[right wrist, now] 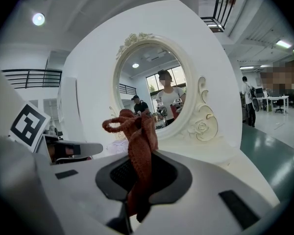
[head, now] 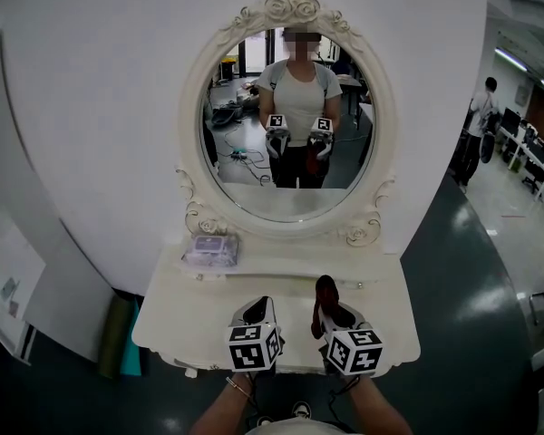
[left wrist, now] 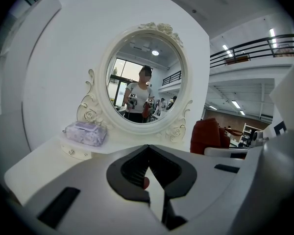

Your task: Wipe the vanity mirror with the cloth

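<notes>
The right gripper (right wrist: 138, 170) pinches the red cloth (right wrist: 137, 131). The cloth stands up tall, its top pointing at the mirror (head: 290, 125). The left gripper (left wrist: 148, 151) is squeezed closed on nothing, over the counter (head: 195, 311).

One mirror (head: 290, 198), one cloth (head: 325, 297), one tissue pack (head: 210, 248), two tools (head: 258, 310) (head: 332, 314).

I see a white vanity table (head: 177, 320) with a scalloped front edge. At its twelve o'clock the oval mirror (head: 290, 125) stands on a low raised shelf (head: 281, 265). A lilac packet (head: 210, 249) lies on that shelf at ten o'clock.
</notes>
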{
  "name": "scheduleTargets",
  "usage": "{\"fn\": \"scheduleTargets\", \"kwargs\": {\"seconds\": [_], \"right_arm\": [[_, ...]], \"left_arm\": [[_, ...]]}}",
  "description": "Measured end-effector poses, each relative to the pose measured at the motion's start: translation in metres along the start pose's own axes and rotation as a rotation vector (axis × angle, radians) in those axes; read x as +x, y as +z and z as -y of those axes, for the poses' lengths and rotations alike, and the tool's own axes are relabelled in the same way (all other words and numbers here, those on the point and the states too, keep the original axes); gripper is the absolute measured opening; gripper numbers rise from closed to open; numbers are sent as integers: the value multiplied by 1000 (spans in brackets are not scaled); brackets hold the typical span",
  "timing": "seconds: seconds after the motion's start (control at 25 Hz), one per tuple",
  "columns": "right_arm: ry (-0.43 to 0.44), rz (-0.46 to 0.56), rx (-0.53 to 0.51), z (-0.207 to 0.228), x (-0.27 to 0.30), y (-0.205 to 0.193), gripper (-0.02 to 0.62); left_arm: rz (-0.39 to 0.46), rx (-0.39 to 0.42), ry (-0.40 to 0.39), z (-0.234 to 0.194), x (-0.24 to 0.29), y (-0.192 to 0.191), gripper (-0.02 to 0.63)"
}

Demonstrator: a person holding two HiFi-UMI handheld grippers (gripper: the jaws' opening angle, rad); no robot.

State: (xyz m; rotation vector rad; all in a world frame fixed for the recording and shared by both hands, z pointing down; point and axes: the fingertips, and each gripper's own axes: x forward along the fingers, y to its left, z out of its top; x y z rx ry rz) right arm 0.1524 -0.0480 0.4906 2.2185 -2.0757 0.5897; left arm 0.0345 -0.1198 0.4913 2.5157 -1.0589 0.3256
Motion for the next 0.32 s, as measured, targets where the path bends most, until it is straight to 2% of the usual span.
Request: {"fn": "scheduleTargets", "kwargs": {"seconds": [0.32], "right_arm": [[20,-15,6,3,6,-1,58]], "left_arm": [[-6,4,11,0,10,0,5]]}}
